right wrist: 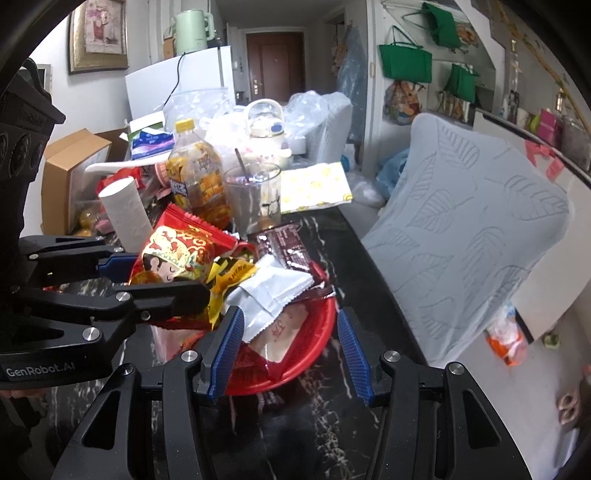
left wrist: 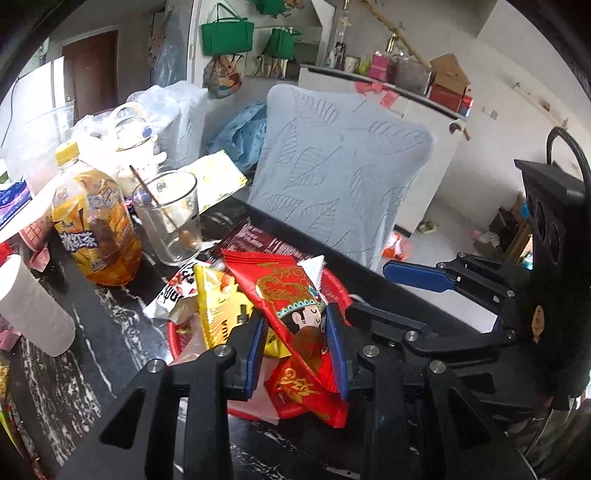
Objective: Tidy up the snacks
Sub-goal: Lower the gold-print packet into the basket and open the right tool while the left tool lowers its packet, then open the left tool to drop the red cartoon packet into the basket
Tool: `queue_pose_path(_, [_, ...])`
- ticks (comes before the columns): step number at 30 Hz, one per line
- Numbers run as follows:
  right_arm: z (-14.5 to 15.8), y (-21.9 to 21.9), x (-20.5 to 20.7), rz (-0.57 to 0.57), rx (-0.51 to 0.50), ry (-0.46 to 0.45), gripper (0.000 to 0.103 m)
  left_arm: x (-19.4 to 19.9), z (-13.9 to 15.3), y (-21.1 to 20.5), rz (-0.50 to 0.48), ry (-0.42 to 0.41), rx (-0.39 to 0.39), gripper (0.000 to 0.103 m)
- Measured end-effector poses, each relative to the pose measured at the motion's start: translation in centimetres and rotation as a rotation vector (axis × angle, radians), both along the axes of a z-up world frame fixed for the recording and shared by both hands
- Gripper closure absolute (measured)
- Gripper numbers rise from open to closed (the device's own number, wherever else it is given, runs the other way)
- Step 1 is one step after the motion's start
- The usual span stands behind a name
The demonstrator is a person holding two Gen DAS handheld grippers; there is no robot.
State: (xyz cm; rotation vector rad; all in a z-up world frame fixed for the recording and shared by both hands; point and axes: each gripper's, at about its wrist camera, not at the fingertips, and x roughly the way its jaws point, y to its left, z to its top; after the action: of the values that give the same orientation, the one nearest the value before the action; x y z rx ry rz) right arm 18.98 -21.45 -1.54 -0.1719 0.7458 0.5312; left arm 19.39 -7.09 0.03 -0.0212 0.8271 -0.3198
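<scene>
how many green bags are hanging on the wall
3. One hangs on the left, one higher up near the picture's top, and one lower on the right. Others may be hidden beyond the frame.

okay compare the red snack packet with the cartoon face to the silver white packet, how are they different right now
The red packet is printed with a cartoon face and gold patterns; the silver-white packet looks plain on the side shown. The red packet is clamped between the left gripper's blue pads, above the pile; the silver-white packet lies loose, with the right gripper open and gripping nothing. Both are sealed, crimped-edge pouches over the red basket.
</scene>
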Motion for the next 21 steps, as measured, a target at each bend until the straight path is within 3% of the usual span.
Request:
queue_pose_path(5, [-0.9,0.2,0.4,0.009,-0.001,0.027,0.05,0.0,-0.3,0.0,0.026,0.018,0.06,0.067])
queue_pose_path(9, [-1.1,0.3,0.4,0.01,-0.006,0.032,0.05,0.0,0.0,0.5,0.045,0.011,0.037,0.044])
queue_pose_path(21, [-1.2,0.1,0.4,0.005,0.004,0.047,0.05,-0.9,0.8,1.1,0.08,-0.024,0.034,0.043])
